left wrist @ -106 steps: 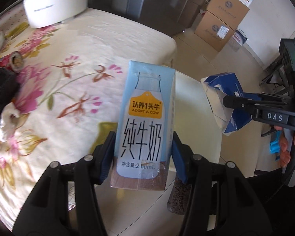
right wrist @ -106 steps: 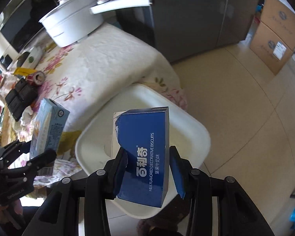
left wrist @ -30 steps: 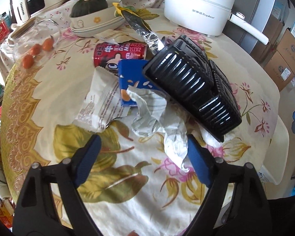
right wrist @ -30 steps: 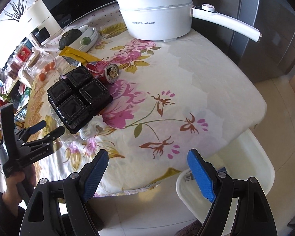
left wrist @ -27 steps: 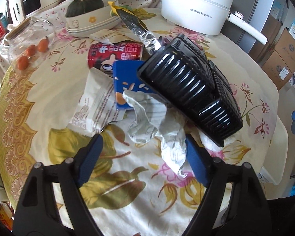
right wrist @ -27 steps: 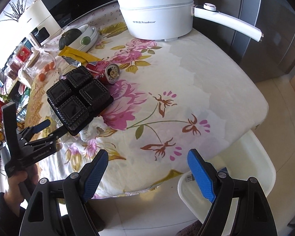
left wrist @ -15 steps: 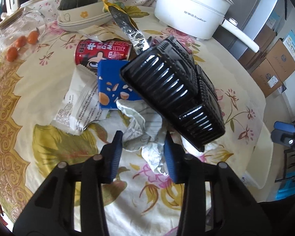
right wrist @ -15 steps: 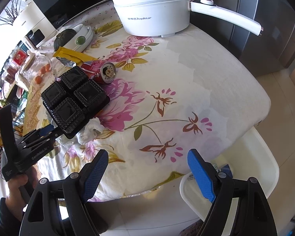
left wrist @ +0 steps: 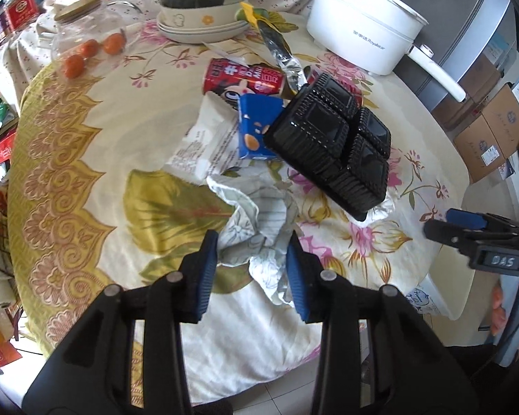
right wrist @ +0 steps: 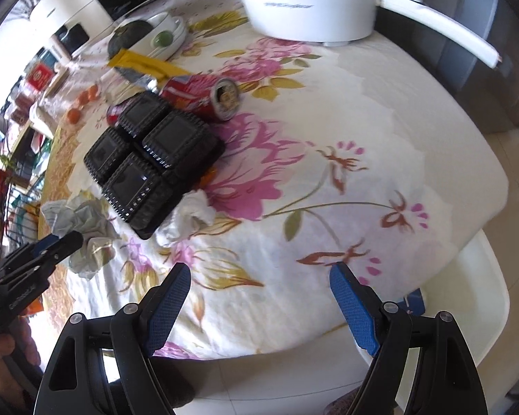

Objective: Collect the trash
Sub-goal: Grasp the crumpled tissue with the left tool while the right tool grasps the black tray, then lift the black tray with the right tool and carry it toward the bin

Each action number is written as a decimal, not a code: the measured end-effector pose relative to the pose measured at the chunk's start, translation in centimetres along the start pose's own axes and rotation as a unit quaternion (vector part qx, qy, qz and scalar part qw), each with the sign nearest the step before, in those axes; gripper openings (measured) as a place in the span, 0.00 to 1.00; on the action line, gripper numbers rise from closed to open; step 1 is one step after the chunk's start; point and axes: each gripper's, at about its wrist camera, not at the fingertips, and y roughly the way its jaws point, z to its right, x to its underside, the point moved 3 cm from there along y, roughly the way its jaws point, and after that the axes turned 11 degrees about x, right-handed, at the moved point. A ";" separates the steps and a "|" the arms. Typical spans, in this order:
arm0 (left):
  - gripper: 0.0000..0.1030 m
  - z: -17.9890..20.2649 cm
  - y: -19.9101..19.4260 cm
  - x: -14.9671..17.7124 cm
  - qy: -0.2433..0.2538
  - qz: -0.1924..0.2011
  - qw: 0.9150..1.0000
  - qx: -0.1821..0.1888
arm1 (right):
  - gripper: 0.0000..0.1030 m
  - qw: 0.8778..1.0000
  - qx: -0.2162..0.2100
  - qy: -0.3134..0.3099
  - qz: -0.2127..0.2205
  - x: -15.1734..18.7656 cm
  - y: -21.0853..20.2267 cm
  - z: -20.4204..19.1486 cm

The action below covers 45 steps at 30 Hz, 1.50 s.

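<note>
The left gripper has just been closing, and its blue fingers now pinch the near end of a crumpled silver wrapper on the flowered surface. Just beyond the wrapper lies a black plastic tray, tilted over a blue snack box and a white packet; a red can lies farther on. The right gripper hangs with its fingers spread wide and empty over the surface's near edge, a white bin below to their right.
</note>
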 end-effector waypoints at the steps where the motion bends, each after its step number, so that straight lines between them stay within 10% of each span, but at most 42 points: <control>1: 0.39 -0.2 -0.4 0.1 -0.002 0.002 1.000 0.002 | 0.82 1.000 -0.002 -0.007 -0.001 0.0 0.2 -0.6; 14: 0.39 -4.0 -3.2 0.7 -0.037 0.023 0.999 -0.032 | 0.82 0.985 0.066 -0.130 0.092 -0.4 -1.3 -9.3; 28: 0.39 -6.9 -4.1 1.8 -0.072 0.025 0.997 -0.033 | 0.72 0.891 0.261 -0.311 0.204 -0.2 2.6 -17.0; 35: 0.39 -6.6 -4.2 1.7 -0.069 0.028 0.997 -0.032 | 0.42 0.923 0.211 -0.247 0.206 -2.3 -0.4 -13.9; 45: 0.39 -4.7 -4.0 1.4 -0.061 0.032 0.998 -0.006 | 0.35 0.973 0.064 -0.095 0.199 -4.6 -5.8 -5.6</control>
